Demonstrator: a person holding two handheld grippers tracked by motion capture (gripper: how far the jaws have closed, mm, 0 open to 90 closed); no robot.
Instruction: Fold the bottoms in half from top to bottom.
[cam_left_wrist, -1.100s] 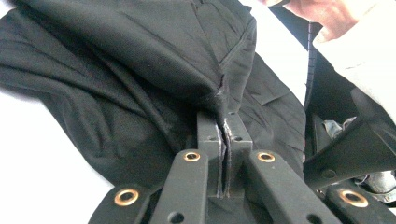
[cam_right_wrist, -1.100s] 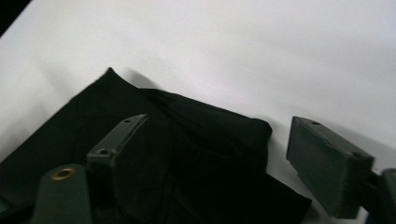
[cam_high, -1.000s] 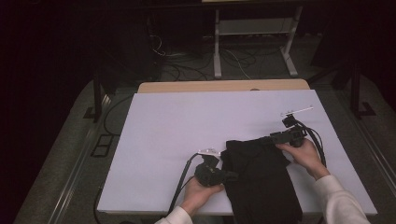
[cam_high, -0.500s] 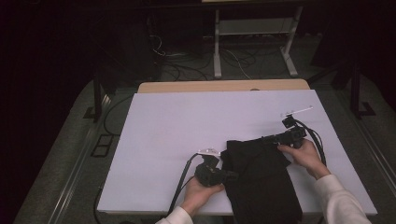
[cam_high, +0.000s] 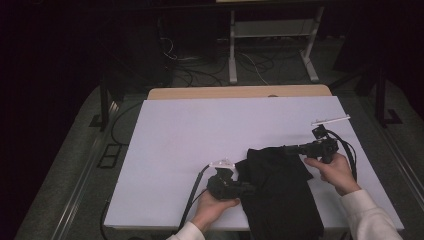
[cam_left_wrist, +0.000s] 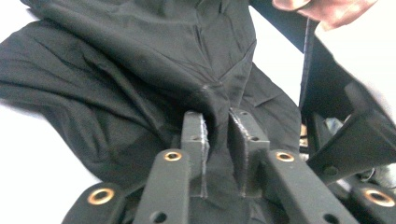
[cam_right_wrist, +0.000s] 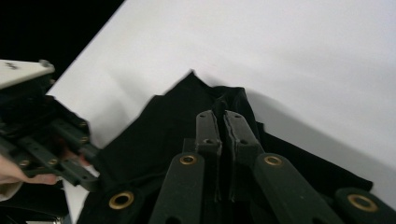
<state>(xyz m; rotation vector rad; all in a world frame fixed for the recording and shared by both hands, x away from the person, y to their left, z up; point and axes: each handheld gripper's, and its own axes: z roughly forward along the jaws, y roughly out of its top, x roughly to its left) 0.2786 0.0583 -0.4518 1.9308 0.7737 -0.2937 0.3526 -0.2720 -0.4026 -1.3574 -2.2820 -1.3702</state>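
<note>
Left hand (cam_high: 212, 207) sits low at the near edge of the white counter (cam_high: 200, 135), palm wrapped round the left gripper (cam_high: 246, 188), which points level toward the crumpled black cloth garment (cam_high: 280, 195). In the left gripper view its fingers (cam_left_wrist: 195, 135) have just been opening, a fold of the cloth is between them, and I can't tell whether the pads are pressing on it. Right hand (cam_high: 336, 170) is raised off the counter at the cloth's far right corner, wrist bent, right gripper (cam_high: 290, 148) pointing left across the counter. Its fingers (cam_right_wrist: 208, 128) are clamped tight on a pinched ridge of the cloth, lifting that corner. Cloth lies at the near right of the counter, between both hands. No readable labels or writing anywhere.
</note>
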